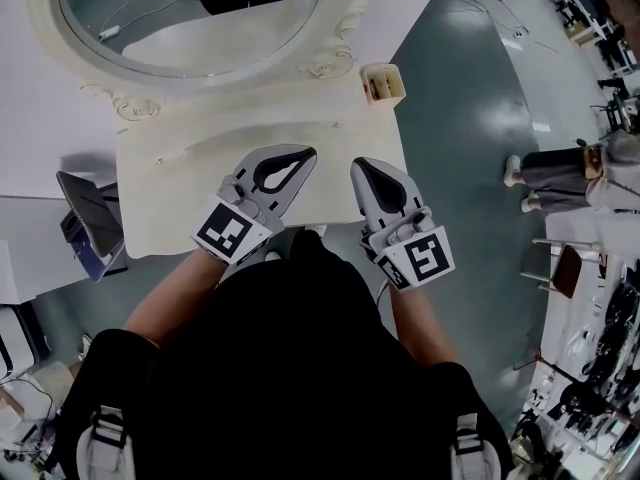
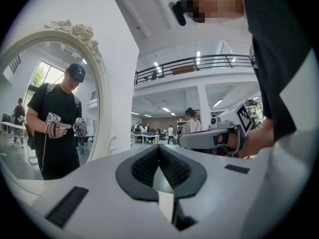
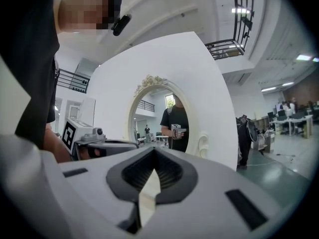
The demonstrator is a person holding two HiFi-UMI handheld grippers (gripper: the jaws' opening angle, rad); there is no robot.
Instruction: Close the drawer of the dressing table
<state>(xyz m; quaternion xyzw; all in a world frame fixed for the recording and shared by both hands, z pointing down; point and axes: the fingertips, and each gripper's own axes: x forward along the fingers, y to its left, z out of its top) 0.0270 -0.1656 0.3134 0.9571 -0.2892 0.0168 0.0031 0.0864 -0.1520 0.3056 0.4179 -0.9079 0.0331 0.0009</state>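
Observation:
The cream dressing table lies below me, its oval mirror at the back. No drawer front shows in any view; the table's top and my body hide the front edge. My left gripper hovers over the middle of the table top, jaws shut with nothing between them. Beside it, my right gripper is also shut and empty. The left gripper view has its tips closed, the mirror to the left and the right gripper alongside. The right gripper view shows closed tips facing the mirror.
A small cream holder stands at the table's back right corner. A dark tablet-like device leans at the table's left end. A person stands on the grey-green floor to the right, and desks line the far right.

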